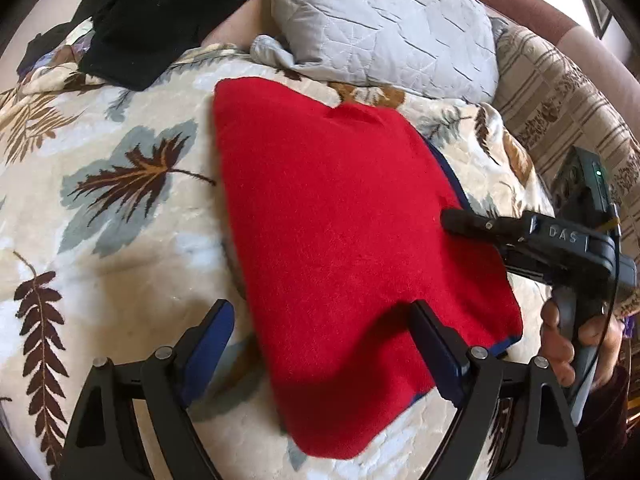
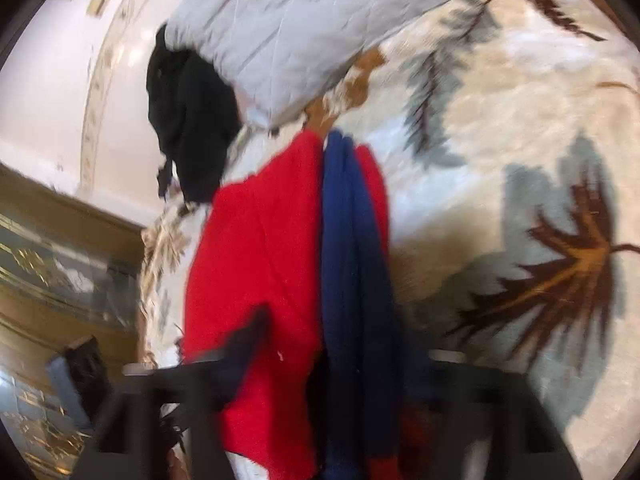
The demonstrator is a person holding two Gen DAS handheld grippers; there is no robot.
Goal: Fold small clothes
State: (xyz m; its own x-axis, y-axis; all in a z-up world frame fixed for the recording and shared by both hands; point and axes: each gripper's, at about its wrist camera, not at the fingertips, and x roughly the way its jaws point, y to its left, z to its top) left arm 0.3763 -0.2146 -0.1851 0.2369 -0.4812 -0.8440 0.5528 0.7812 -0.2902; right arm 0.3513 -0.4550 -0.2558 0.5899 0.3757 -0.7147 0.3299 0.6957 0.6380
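A folded red garment (image 1: 340, 208) with a blue lining lies on the leaf-patterned blanket (image 1: 120, 208). My left gripper (image 1: 320, 312) is open, its fingers wide apart astride the garment's near edge. Its right finger (image 1: 432, 340) rests on the cloth and its left finger (image 1: 208, 340) stands over the blanket. My right gripper (image 1: 460, 226) comes in from the right, one finger on top of the garment's right edge, with a hand (image 1: 560, 340) on its handle. The blurred right wrist view shows the red garment (image 2: 256, 240) and its blue folds (image 2: 352, 248) bunched between the jaws of the right gripper (image 2: 332, 332), which looks shut on them.
A grey quilted pillow (image 1: 380, 20) lies beyond the garment, and a black garment (image 1: 160, 12) sits at the far left. Striped beige fabric (image 1: 560, 100) runs along the right. A wooden, gilded piece of furniture (image 2: 60, 280) stands beside the bed.
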